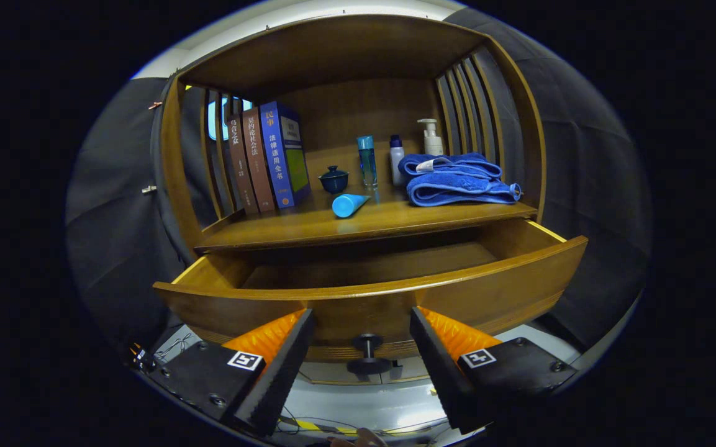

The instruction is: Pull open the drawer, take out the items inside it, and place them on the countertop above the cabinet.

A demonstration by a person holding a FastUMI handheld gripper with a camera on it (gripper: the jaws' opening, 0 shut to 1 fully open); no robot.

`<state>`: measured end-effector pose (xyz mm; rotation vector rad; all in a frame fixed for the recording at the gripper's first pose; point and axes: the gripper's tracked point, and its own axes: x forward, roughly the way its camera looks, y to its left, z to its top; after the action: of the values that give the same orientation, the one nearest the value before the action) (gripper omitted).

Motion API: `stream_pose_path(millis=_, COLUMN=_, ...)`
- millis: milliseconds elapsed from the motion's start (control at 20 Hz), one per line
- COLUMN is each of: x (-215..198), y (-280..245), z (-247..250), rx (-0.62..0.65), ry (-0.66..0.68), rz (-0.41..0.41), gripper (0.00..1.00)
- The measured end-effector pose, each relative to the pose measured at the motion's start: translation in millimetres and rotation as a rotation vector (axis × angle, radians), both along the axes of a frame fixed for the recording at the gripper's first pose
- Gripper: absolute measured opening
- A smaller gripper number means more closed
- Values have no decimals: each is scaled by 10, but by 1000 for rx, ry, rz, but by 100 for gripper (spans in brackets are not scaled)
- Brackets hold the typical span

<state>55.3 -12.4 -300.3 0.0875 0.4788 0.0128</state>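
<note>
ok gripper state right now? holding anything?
Gripper: open, holding nothing. Its fingers stand apart on either side of the knob on the pulled-out drawer, not pressing on it.

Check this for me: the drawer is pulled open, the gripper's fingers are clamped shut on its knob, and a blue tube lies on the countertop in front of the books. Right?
Not quite. In the gripper view the gripper is open: its fingers stand apart on either side of the knob without touching it. The rest holds: the drawer is pulled open, and the blue tube lies on the countertop in front of the books.
</note>
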Motion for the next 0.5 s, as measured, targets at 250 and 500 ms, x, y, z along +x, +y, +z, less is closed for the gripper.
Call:
stream_pose_path(millis=250, x=340, y=12, z=-89, rx=-8, ry=3, rz=2, gripper=100)
stream_pose_path(millis=500, x=579, y=16, z=-116, rx=-4, ry=4, rz=-2, gripper=100)
